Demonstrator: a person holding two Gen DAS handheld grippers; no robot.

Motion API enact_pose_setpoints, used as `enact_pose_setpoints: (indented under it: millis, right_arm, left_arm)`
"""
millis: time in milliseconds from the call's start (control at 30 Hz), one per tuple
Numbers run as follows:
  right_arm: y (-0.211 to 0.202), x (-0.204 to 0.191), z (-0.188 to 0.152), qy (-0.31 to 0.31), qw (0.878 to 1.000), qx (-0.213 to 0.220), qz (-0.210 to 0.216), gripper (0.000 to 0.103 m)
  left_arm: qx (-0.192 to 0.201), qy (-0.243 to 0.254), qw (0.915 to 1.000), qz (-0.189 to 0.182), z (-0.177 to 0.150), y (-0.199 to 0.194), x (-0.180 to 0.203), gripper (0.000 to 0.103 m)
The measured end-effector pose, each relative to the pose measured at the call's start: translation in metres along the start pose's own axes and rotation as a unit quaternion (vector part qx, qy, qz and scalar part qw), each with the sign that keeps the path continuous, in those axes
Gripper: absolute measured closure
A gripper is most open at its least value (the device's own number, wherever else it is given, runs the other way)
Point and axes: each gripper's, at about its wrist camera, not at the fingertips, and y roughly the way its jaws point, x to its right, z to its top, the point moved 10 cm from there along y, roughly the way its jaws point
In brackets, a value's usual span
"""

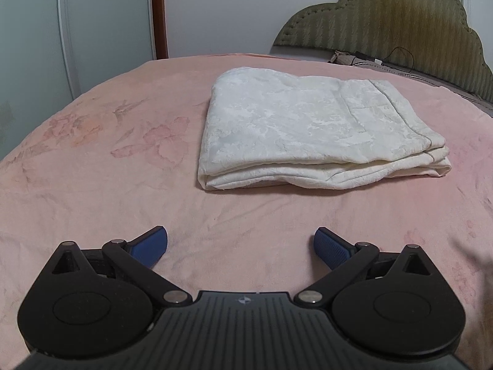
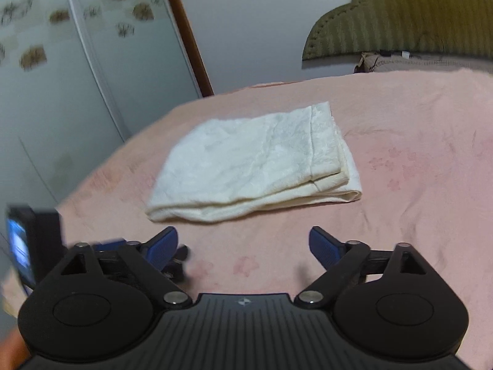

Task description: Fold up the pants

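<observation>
The white pants (image 1: 314, 132) lie folded in a flat stacked rectangle on the pink bed cover (image 1: 107, 185). They also show in the right wrist view (image 2: 255, 163), folded the same way. My left gripper (image 1: 241, 246) is open and empty, held above the cover a short way in front of the pants' near edge. My right gripper (image 2: 243, 246) is open and empty, also short of the pants' near edge. Part of the left gripper (image 2: 21, 246) shows at the far left of the right wrist view, blurred.
An olive padded headboard (image 1: 400, 21) stands at the back right with a cable and small items at its foot. A pale wardrobe door (image 1: 37, 46) and a brown door frame (image 1: 158, 12) stand beyond the bed's far left edge.
</observation>
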Motion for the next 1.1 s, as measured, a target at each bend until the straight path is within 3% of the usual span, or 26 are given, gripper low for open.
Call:
enact_pose_setpoints:
  millis: [100,233,400,467,567,767,1100]
  right_arm:
    - [-0.004,-0.008,0.005,0.027,1.000,0.003,0.007,0.002]
    - [0.003,-0.020,-0.002,-0.013,1.000,-0.004,-0.019,0.001]
    - [0.015,-0.014,-0.010,-0.095,0.990,-0.002,-0.100,0.001]
    - [0.021,0.000,-0.012,-0.101,0.985,0.003,-0.141,0.001]
    - [0.034,0.025,-0.018,-0.081,0.981,-0.022,-0.173,0.001]
    - [0.052,0.057,-0.041,-0.089,0.976,-0.039,-0.192,0.001]
    - [0.053,0.058,-0.045,-0.093,0.978,-0.035,-0.183,0.000]
  left_arm:
    - [0.000,0.000,1.0000,0.000,0.000,0.000,0.000,0.000]
    - [0.000,0.000,1.0000,0.000,0.000,0.000,0.000,0.000]
    - [0.000,0.000,1.0000,0.000,0.000,0.000,0.000,0.000]
    - [0.000,0.000,1.0000,0.000,0.000,0.000,0.000,0.000]
    - [0.000,0.000,1.0000,0.000,0.000,0.000,0.000,0.000]
    - [0.000,0.000,1.0000,0.000,0.000,0.000,0.000,0.000]
    - [0.000,0.000,1.0000,0.000,0.000,0.000,0.000,0.000]
